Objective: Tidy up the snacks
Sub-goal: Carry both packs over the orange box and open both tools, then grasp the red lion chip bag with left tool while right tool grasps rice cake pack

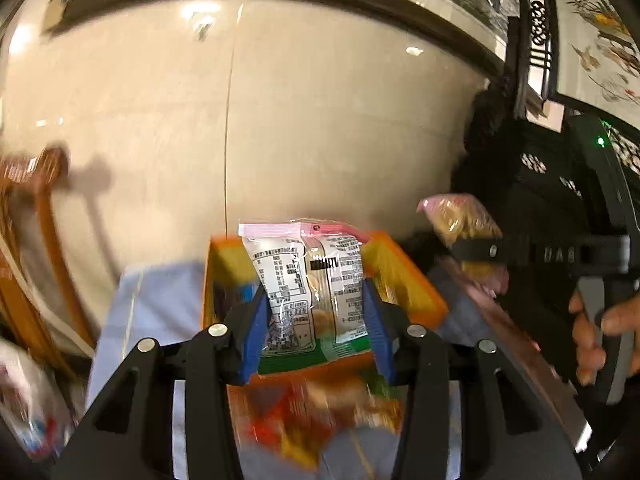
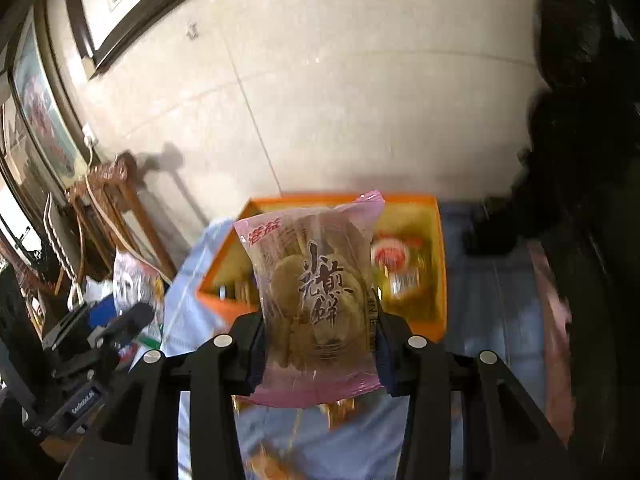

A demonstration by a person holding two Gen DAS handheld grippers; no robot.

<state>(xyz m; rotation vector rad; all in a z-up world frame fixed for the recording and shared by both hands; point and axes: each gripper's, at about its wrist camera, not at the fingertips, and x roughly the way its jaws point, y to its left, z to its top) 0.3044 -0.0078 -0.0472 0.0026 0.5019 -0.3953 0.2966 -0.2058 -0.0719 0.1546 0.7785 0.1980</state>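
Mid-carry, by the look of it: two snack packets held up above an orange box (image 2: 438,264), neither yet set down.

Left tool (image 1: 316,316): blue pads clamped on a clear-and-white packet (image 1: 308,280), printed back toward the camera, pink seal on top. Held upright, above the near part of the orange box (image 1: 416,284), not touching it as far as can be told.

Right tool (image 2: 318,336): clamped on a pink-edged biscuit packet (image 2: 316,292), front toward the lens, round biscuits showing through the film. Held in front of and above the same box.

Next move, as a judgement: lower each packet into the box, find a free slot, stand or lay it beside what already sits there, then part the pads. Needs care to keep the two tools from meeting over one box, and a light squeeze so the biscuits stay whole.

Seen only from the left wrist: the right tool (image 1: 476,248) from the side with its packet (image 1: 460,220), a hand (image 1: 600,332) around its handle, blurred red and yellow packets (image 1: 320,412) near the bottom edge on a pale blue cloth (image 1: 160,304) over the desk.

Seen only from the right wrist: the inside of the box, with a yellowish packet bearing a red-and-white round label (image 2: 394,258); a carved wooden stand (image 2: 108,188) and clutter off to the left.
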